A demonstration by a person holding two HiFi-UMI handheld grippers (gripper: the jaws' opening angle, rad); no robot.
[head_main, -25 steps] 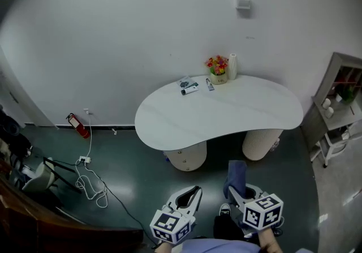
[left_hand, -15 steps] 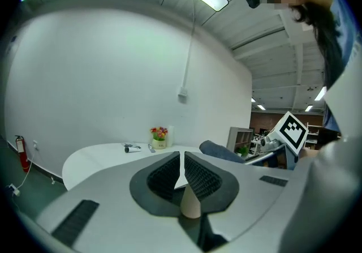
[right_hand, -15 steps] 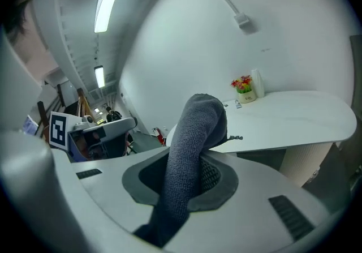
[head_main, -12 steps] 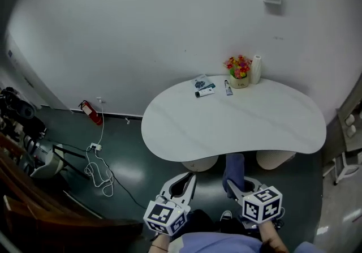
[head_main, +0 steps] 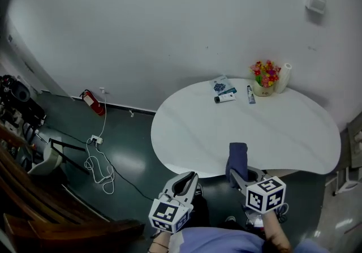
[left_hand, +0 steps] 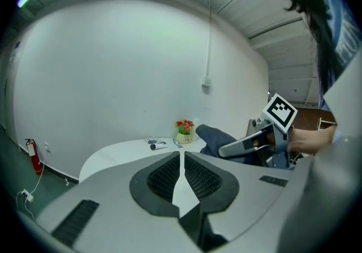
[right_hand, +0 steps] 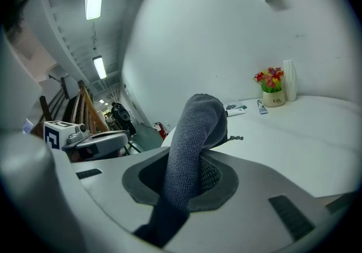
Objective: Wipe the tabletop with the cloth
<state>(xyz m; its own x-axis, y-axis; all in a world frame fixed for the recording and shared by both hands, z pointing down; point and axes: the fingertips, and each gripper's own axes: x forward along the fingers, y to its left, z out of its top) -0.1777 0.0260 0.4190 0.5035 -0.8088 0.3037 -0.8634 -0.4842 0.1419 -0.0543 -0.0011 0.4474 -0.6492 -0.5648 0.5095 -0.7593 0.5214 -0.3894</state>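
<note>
Cloth [head_main: 237,157] held in right gripper [head_main: 241,177], left gripper [head_main: 191,177] closed, white tabletop [head_main: 283,127], seemingly green floor [head_main: 127,153].

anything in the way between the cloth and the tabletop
Nothing visible: the cloth in the right hand-held gripper is at the bare near edge of the tabletop; the flowerpot and tubes sit far back.
</note>
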